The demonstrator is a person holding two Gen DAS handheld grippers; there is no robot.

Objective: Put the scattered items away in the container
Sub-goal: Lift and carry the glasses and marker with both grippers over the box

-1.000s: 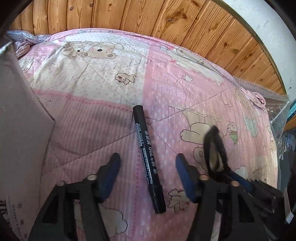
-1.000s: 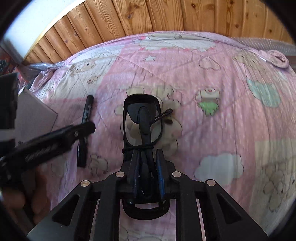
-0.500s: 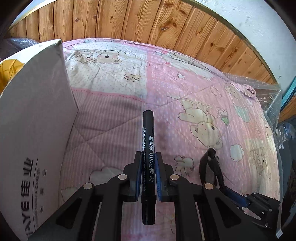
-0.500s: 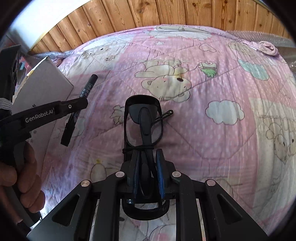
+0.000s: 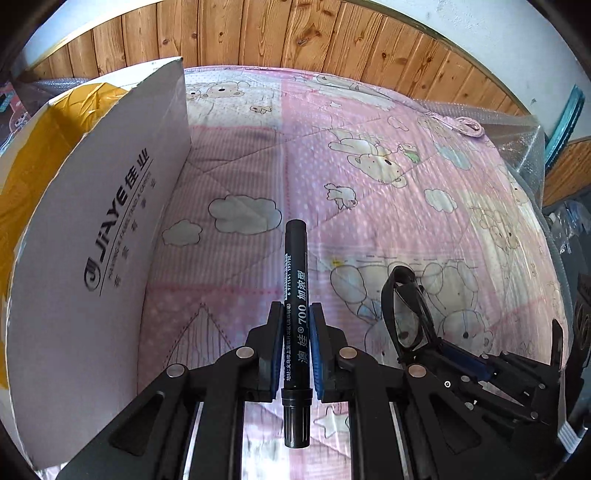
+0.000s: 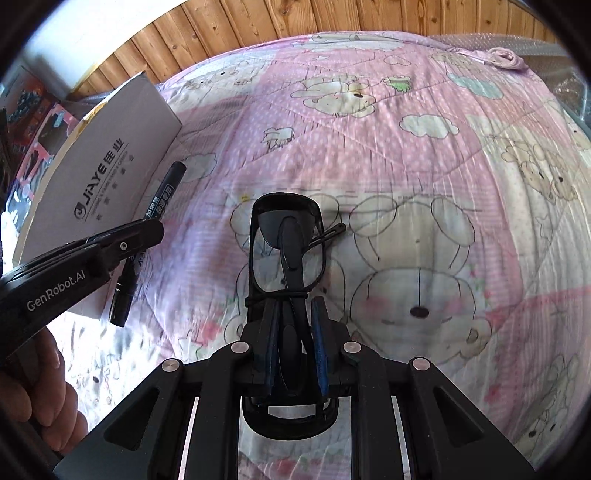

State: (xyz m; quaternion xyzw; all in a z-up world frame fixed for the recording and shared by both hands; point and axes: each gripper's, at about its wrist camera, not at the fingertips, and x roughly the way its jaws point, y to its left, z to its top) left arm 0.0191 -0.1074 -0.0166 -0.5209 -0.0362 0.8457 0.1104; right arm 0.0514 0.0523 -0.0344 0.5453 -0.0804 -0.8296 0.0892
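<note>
Nearest you, the left gripper (image 5: pixel 295 347) has its blue-padded fingers (image 5: pixel 274 350) clamped on the barrel of a black marker pen with white printed lettering (image 5: pixel 295 295); the pen points forward, clear of the bed. The right gripper (image 6: pixel 295 350) has its fingers (image 6: pixel 318 343) closed on a folded pair of black-framed plastic glasses (image 6: pixel 287 243), with one lens rim projecting ahead and a thin temple tip sticking out to the right.

Both items are lifted, so the step in hand appears to be carrying them to the container. Just to the left of the pen stands an open white cardboard box with dark printed lettering and a yellow-lined interior (image 5: pixel 110 206). To do this well, raise each gripper above the box's near wall before you travel sideways, keep the grip firm until the item is over the opening, and bring one gripper in at a time so the two do not collide.

Beyond lies the pink quilted bedspread printed with bears and clouds (image 5: pixel 369 206), soft and creased. Clear bubble wrap (image 5: pixel 517 133) edges the far right side. A varnished wooden plank wall (image 5: pixel 295 33) closes the room, with a white wall above it.
</note>
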